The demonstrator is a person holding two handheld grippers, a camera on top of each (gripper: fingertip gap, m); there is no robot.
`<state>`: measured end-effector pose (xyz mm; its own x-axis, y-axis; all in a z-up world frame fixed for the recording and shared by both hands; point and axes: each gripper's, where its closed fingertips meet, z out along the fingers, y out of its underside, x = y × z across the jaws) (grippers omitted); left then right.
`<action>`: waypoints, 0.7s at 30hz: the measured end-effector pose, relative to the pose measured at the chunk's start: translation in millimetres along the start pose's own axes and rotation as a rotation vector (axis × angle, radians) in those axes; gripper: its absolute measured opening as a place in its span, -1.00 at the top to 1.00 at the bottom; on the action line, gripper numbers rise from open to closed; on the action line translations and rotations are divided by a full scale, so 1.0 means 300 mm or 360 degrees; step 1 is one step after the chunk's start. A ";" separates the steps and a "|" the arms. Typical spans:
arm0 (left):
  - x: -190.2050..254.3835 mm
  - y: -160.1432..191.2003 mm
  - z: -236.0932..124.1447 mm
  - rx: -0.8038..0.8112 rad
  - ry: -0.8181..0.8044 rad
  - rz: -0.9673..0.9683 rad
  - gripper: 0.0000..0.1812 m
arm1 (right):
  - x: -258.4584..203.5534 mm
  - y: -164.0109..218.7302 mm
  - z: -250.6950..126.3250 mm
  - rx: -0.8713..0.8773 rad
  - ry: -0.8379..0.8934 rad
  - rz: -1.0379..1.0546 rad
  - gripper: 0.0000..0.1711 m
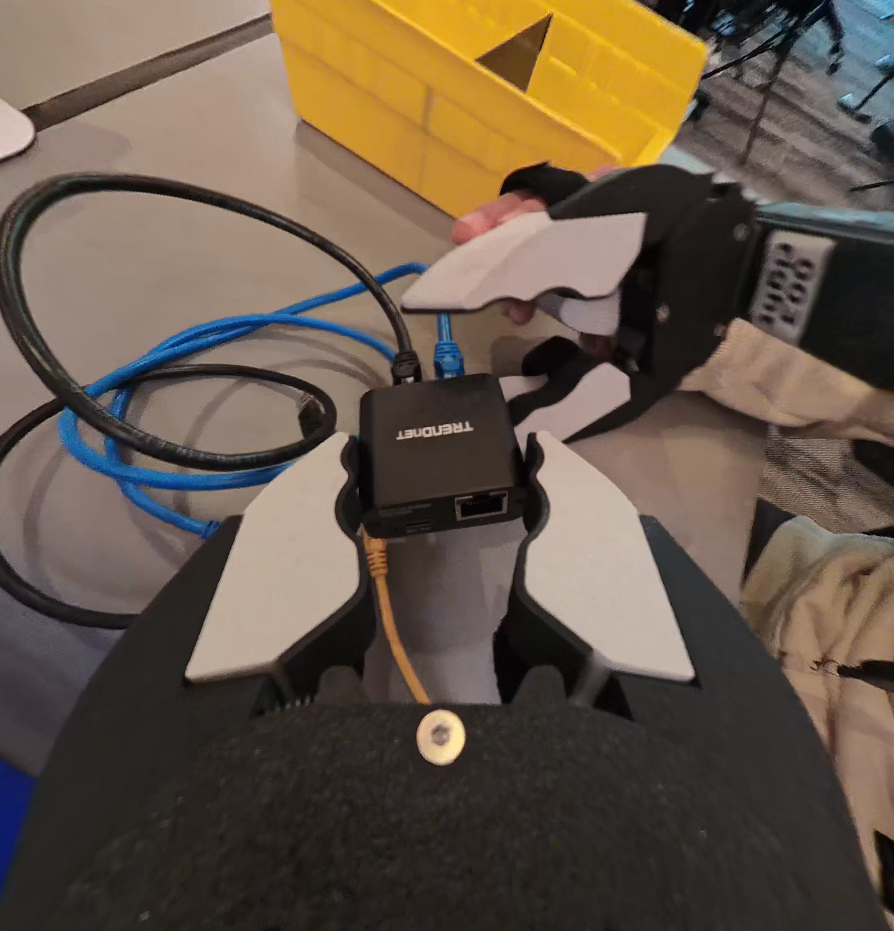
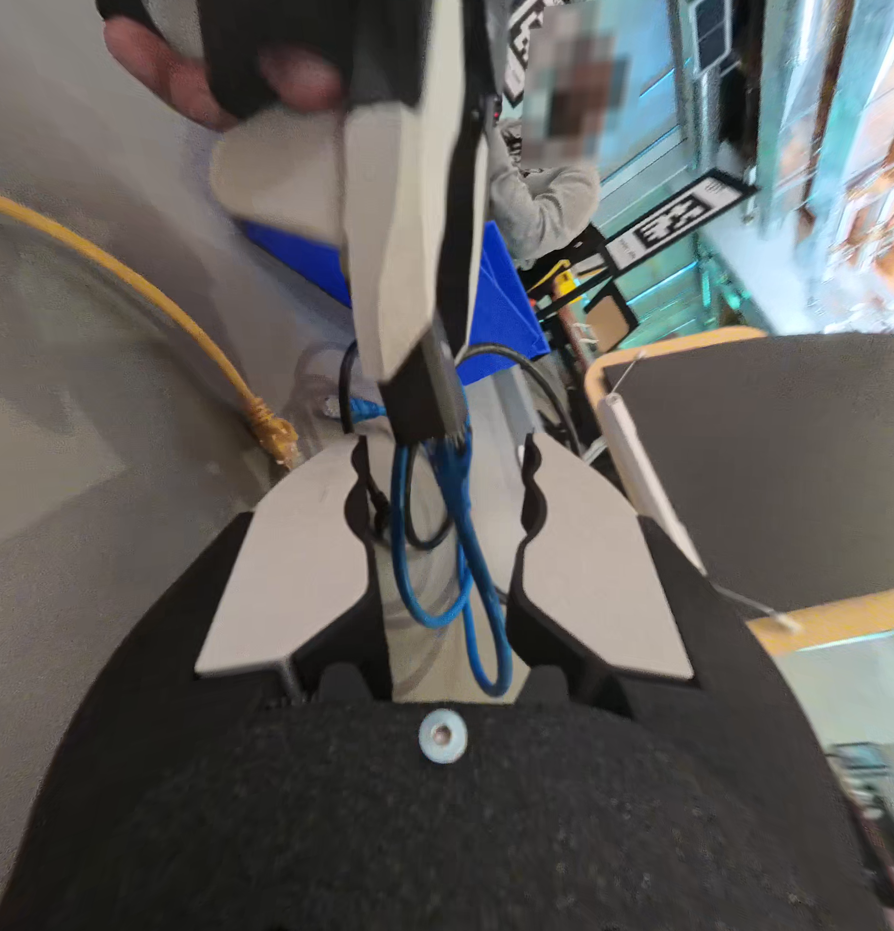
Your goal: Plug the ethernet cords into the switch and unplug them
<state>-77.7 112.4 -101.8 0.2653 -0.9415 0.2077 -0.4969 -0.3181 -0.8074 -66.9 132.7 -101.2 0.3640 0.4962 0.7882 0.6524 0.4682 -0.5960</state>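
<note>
Left gripper (image 1: 440,463) clamps the switch (image 1: 436,453) at frame centre on the table (image 1: 208,126), right gripper (image 1: 460,362) released near the blue plug (image 1: 447,358); risk: a skewed pull twists the switch loose.

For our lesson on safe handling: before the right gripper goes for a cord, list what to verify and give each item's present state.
1. Switch clamped between left gripper fingers: ok.
2. Right gripper open: ok.
3. Blue cord and black cord plugs at the far ports: ok; fully latched: cannot tell.
4. Near port empty: ok.
5. Yellow cord plugged in under the switch: cannot tell.
6. Cords free of tangles: not ok, blue and black loops overlap.
</note>
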 end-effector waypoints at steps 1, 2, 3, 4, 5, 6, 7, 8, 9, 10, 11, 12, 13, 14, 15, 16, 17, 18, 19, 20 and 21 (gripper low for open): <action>0.008 -0.005 -0.015 0.0015 0.0064 -0.0022 0.31 | 0.003 0.009 -0.009 0.0005 -0.0033 0.0070 0.33; 0.021 -0.006 -0.027 0.0014 0.0143 -0.0045 0.31 | 0.005 0.017 -0.016 0.0011 -0.0059 0.0106 0.33; 0.034 -0.008 -0.039 0.0017 0.0221 -0.0058 0.31 | 0.003 0.031 -0.018 -0.0009 -0.0078 0.0097 0.37; 0.045 -0.015 -0.049 0.0042 0.0285 -0.0062 0.31 | 0.001 0.054 -0.016 -0.0073 -0.0080 0.0047 0.45; 0.053 -0.018 -0.056 0.0059 0.0337 -0.0068 0.31 | 0.001 0.061 -0.021 -0.0106 -0.0066 -0.0029 0.65; 0.059 -0.014 -0.059 0.0053 0.0378 -0.0070 0.31 | 0.009 0.049 -0.028 -0.0087 -0.0027 -0.0092 0.92; 0.058 -0.013 -0.060 0.0062 0.0390 -0.0060 0.32 | 0.006 0.049 -0.029 -0.0108 -0.0039 -0.0115 0.93; 0.056 -0.007 -0.058 0.0061 0.0384 -0.0033 0.32 | 0.003 0.054 -0.027 -0.0149 -0.0066 -0.0098 0.93; 0.053 0.005 -0.054 0.0037 0.0364 0.0002 0.31 | 0.005 0.059 -0.027 -0.0196 -0.0086 -0.0068 0.93; 0.042 0.013 -0.050 0.0016 0.0301 0.0046 0.32 | 0.011 0.065 -0.028 -0.0230 -0.0083 -0.0044 0.93; 0.023 0.010 -0.049 0.0024 0.0191 0.0108 0.32 | 0.020 0.074 -0.028 -0.0265 -0.0056 -0.0058 0.93; 0.009 -0.001 -0.051 0.0062 0.0084 0.0191 0.28 | 0.032 0.085 -0.030 -0.0309 -0.0016 -0.0100 0.93; 0.002 -0.014 -0.056 0.0101 -0.0018 0.0279 0.22 | 0.042 0.094 -0.032 -0.0351 0.0019 -0.0134 0.93; -0.008 -0.025 -0.064 0.0129 -0.0133 0.0367 0.26 | 0.045 0.098 -0.033 -0.0373 0.0022 -0.0127 0.93; -0.016 -0.030 -0.068 0.0132 -0.0243 0.0460 0.29 | 0.042 0.099 -0.034 -0.0385 0.0006 -0.0079 0.94; -0.023 -0.029 -0.070 0.0105 -0.0349 0.0555 0.30 | 0.042 0.099 -0.034 -0.0396 0.0001 -0.0029 0.93; -0.028 -0.024 -0.070 0.0061 -0.0453 0.0655 0.30 | 0.046 0.101 -0.036 -0.0418 0.0009 0.0008 0.93; -0.032 -0.022 -0.069 0.0023 -0.0560 0.0769 0.32 | 0.048 0.107 -0.037 -0.0457 0.0009 0.0025 0.93; -0.036 -0.020 -0.067 -0.0016 -0.0668 0.0898 0.36 | 0.050 0.111 -0.040 -0.0493 0.0012 0.0020 0.93; -0.044 -0.015 -0.064 -0.0077 -0.0784 0.1027 0.38 | 0.048 0.114 -0.041 -0.0523 0.0008 0.0007 0.94; -0.053 -0.013 -0.062 -0.0141 -0.0902 0.1146 0.38 | 0.041 0.115 -0.042 -0.0547 -0.0005 -0.0013 0.94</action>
<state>-95.3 126.6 -91.8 0.2211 -0.7278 -0.6492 -0.7543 0.2944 -0.5869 -31.7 145.7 -110.2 0.3560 0.4962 0.7919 0.8412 0.1988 -0.5028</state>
